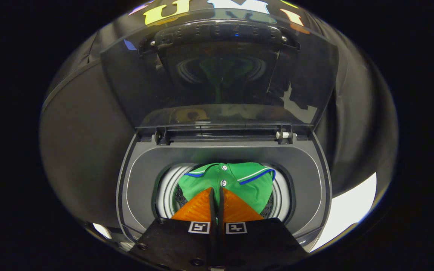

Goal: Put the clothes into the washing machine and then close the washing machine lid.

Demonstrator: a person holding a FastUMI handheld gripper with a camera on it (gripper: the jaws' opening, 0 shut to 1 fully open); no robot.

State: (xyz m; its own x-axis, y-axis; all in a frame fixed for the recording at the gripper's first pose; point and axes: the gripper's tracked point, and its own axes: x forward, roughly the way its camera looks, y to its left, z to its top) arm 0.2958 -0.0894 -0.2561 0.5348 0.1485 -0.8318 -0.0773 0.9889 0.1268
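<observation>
A green polo shirt (252, 184) with a blue-and-white trimmed collar and white buttons hangs over the round drum opening (166, 188) of the grey top-loading washing machine (141, 180). My gripper (216, 189) is shut on the shirt near its button placket, holding it just above the drum. The fingers are pressed together with only a thin slit between them. The machine's dark see-through lid (217, 71) stands raised upright behind the opening, held on its hinges (284, 135).
Dark cloth walls surround the machine on both sides. A pale patch of floor (349, 210) shows to the right of the machine. The lid's handle bar (217, 32) runs across its upper edge.
</observation>
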